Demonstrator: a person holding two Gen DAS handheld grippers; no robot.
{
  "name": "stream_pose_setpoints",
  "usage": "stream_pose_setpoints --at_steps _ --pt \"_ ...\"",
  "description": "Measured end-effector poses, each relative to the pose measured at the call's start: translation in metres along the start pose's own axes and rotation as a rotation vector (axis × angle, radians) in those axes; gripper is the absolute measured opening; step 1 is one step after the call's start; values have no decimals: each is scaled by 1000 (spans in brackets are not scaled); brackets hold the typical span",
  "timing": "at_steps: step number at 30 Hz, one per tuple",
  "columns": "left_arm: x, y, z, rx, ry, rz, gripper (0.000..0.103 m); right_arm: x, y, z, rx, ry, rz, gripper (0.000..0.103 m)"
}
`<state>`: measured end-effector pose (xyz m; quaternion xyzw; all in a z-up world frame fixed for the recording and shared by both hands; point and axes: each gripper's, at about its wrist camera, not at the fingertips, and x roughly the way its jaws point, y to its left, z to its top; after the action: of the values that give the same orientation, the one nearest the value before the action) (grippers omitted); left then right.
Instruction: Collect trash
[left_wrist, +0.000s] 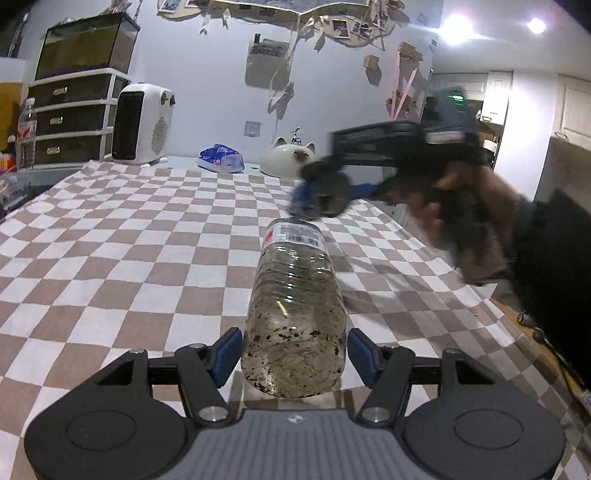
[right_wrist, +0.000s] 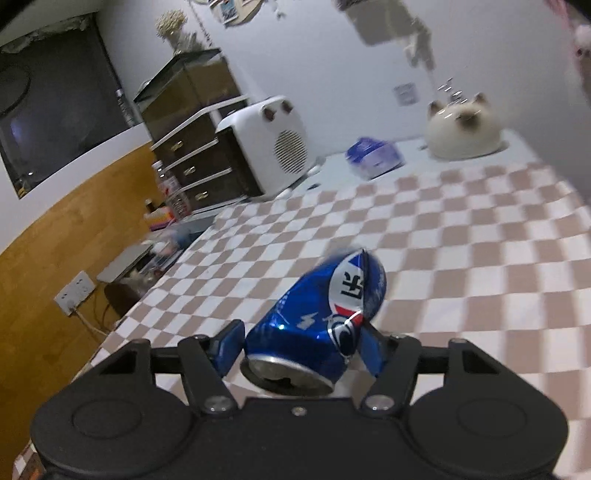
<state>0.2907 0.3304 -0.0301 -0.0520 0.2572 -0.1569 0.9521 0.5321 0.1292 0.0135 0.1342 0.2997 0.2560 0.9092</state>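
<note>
A clear plastic bottle (left_wrist: 295, 295) with dark specks inside and a barcode label sticks out forward over the checkered tablecloth (left_wrist: 129, 240). My left gripper (left_wrist: 295, 352) is shut on its base, a blue pad against each side. A crushed blue can (right_wrist: 325, 306) with red and white print lies tilted between the fingers of my right gripper (right_wrist: 301, 345), which is shut on it, with the can's top toward the camera. In the left wrist view the right gripper (left_wrist: 319, 194) is blurred, just beyond the bottle's far end, in a person's hand (left_wrist: 461, 221), with the blue can (left_wrist: 300, 195) in it.
At the table's far end stand a white heater (left_wrist: 142, 123), a drawer unit (left_wrist: 70, 118) with a glass tank on top, a blue tissue pack (left_wrist: 221, 157) and a cat-shaped white object (left_wrist: 288, 158). A water bottle (left_wrist: 26, 136) stands far left. The table's edge (left_wrist: 480, 291) runs along the right.
</note>
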Motion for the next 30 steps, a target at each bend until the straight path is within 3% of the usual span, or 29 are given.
stream_pose_setpoints --at_steps 2,4,11,13,18,21,24,30 --pt "-1 -4 -1 19 -12 8 81 -19 -12 -1 18 -4 -17 65" --pt "-1 -5 -1 25 -16 12 86 -40 -24 -4 46 5 -14 62" --pt "2 -8 7 6 -54 81 86 -118 -50 -42 74 62 -3 49" --pt "2 -15 10 10 -62 69 86 -138 -54 -58 82 79 9 47" --pt "12 -35 12 25 -33 123 86 -180 -59 -97 103 115 36 44" --pt "18 -44 12 30 -12 189 83 -202 -56 -116 105 134 45 41" --pt "19 -48 13 14 -2 220 62 -225 -47 -131 95 143 63 41" --pt "-7 -64 3 -10 -15 209 62 -251 -26 -149 79 167 83 41"
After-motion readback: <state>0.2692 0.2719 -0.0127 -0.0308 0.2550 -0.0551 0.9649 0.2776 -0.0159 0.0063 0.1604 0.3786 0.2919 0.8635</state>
